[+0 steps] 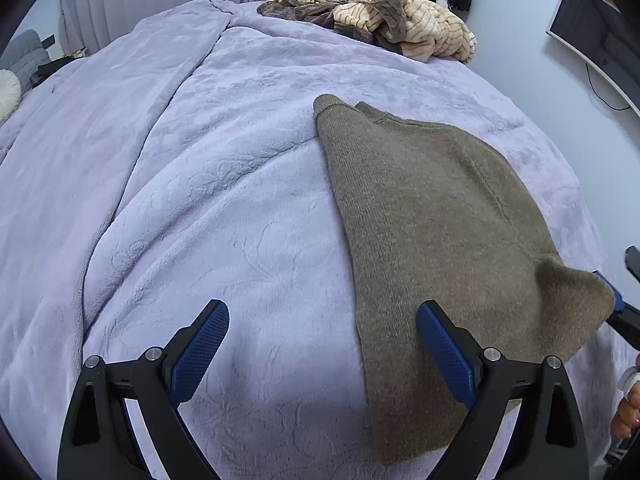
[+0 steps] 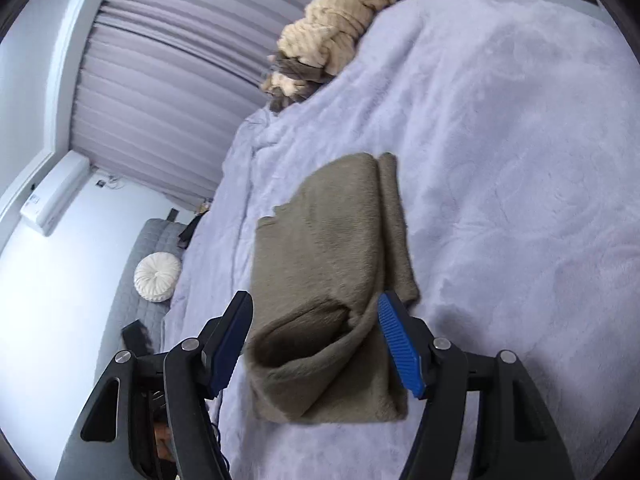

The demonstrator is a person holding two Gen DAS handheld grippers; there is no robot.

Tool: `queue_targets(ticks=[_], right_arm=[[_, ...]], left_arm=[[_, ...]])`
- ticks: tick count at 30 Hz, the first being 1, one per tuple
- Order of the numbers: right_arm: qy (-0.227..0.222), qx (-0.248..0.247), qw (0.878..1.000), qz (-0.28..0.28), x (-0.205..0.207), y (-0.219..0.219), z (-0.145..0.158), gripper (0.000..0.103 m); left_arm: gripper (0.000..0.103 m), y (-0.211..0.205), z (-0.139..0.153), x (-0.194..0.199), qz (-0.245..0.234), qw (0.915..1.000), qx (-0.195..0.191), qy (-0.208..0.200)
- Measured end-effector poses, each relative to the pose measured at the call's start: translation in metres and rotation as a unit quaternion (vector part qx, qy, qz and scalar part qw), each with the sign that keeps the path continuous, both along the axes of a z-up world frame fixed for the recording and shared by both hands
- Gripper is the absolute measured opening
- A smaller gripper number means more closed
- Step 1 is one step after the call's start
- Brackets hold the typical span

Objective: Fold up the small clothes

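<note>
Left wrist view: the left gripper (image 1: 322, 344) hangs over a lilac plush blanket (image 1: 200, 160) with its jaws spread wide and nothing between the blue pads but bare blanket; the brown knit garment (image 1: 432, 240) lies flat on the blanket, running from the right-hand finger up and away toward the far side; its left edge passes just under and beside that right finger, so most of the cloth sits to the right of the claw, not inside it; one corner of the garment is lifted at the right rim of the picture, where part of the right gripper (image 1: 618, 300) shows close against it; whether it pinches that corner I cannot tell from here; a heap of cream and brown striped clothes (image 1: 400, 20) lies at the far end of the blanket, well apart.

Right wrist view: the right gripper (image 2: 316, 344) points down at the same garment (image 2: 328, 248), blurred here; its jaws stand partly apart; a folded, rolled-over near end of the garment lies between the two fingers, its right edge touching or just beside the blue pad of the right finger, while a clear gap separates it from the left finger; the pads do not clamp it; the rest of the garment stretches away from the claw; a round white cushion (image 2: 157, 277) rests on grey quilted furniture (image 2: 160, 236) to the left.
</note>
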State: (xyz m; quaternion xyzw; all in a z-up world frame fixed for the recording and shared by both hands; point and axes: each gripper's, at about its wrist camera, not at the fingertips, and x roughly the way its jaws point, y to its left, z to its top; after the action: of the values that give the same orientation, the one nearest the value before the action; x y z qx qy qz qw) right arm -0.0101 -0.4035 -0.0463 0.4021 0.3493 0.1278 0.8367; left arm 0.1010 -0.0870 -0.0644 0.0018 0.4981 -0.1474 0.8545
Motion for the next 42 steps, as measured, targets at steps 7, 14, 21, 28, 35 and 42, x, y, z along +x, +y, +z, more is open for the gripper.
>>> queue_targets(ticks=[7,14,21,28,35,42], right_arm=[[0.036,-0.128,0.984,0.117,0.020,0.065,0.006,0.014],[0.119,-0.142,0.981,0.059,-0.022,0.029,-0.043,0.009],[0.105,-0.167,0.980,0.034,-0.046,0.025,-0.026,0.017],[0.067,-0.209,0.974,0.046,-0.032,0.048,0.005,0.057],[0.130,-0.229,0.964,0.022,-0.015,0.043,-0.032,0.027],[0.131,-0.208,0.969,0.001,-0.033,0.036,-0.036,0.029]], left_arm=[[0.096,-0.010,0.000,-0.009,0.004,0.9998,0.000,0.017],[0.096,-0.009,-0.032,-0.024,-0.027,0.9984,0.035,0.037],[0.096,-0.006,-0.017,-0.040,-0.026,0.9982,0.053,0.011],[0.096,-0.006,-0.012,-0.042,0.007,0.9993,0.035,0.011],[0.096,-0.013,-0.021,-0.058,0.016,0.9983,0.051,0.023],[0.096,-0.016,-0.010,-0.073,0.008,0.9972,0.073,0.008]])
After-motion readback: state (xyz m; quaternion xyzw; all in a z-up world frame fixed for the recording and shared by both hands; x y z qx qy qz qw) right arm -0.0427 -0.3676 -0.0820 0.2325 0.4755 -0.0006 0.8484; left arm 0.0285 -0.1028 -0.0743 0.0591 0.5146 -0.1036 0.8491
